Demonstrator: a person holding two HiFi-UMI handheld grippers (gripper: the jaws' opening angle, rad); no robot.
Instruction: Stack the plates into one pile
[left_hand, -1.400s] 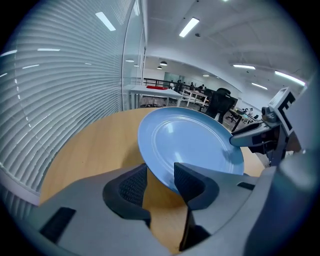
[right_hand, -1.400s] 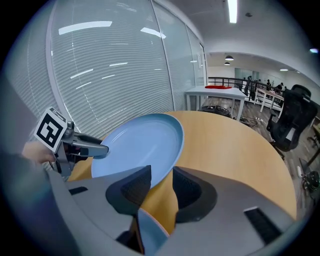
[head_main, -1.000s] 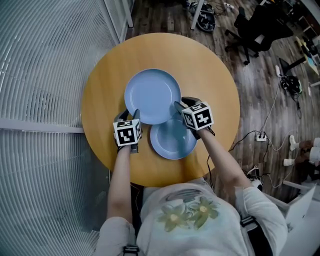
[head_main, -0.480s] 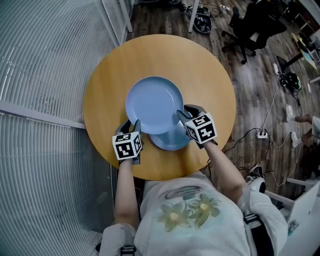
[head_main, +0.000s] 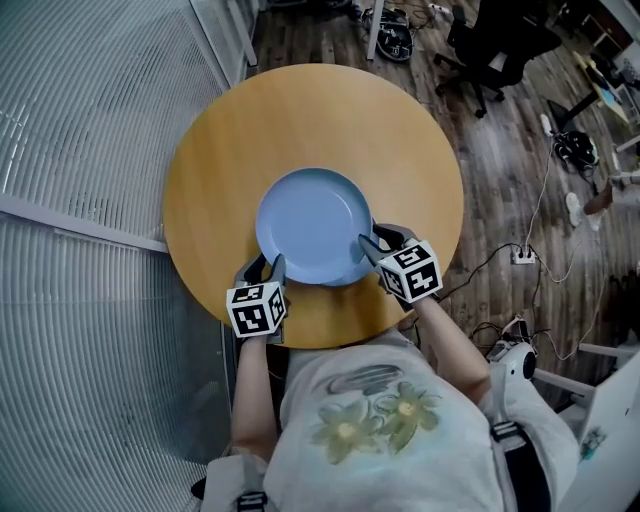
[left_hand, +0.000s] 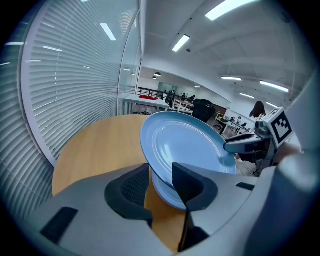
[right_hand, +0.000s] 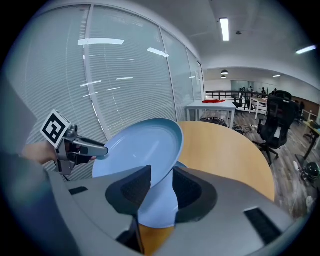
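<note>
A large blue plate (head_main: 313, 225) hangs tilted just above the round wooden table (head_main: 230, 150), carried by both grippers. My left gripper (head_main: 268, 266) is shut on its near-left rim (left_hand: 161, 175); its jaws have closed a little in the past second. My right gripper (head_main: 372, 243) is shut on the near-right rim (right_hand: 161, 182). A second blue plate (head_main: 352, 279) lies on the table underneath, almost wholly covered. In the left gripper view that lower plate (left_hand: 167, 192) shows below the rim. In the right gripper view the lower plate (right_hand: 157, 212) shows between the jaws.
A glass wall with blinds (head_main: 80, 200) runs along the left of the table. A black office chair (head_main: 490, 40) and a power strip with cables (head_main: 520, 257) stand on the wooden floor to the right. The table's front edge is close to the person's body.
Both grippers have brought the large plate toward the person, from the table's middle to over the second plate, which is now nearly hidden beneath it.
</note>
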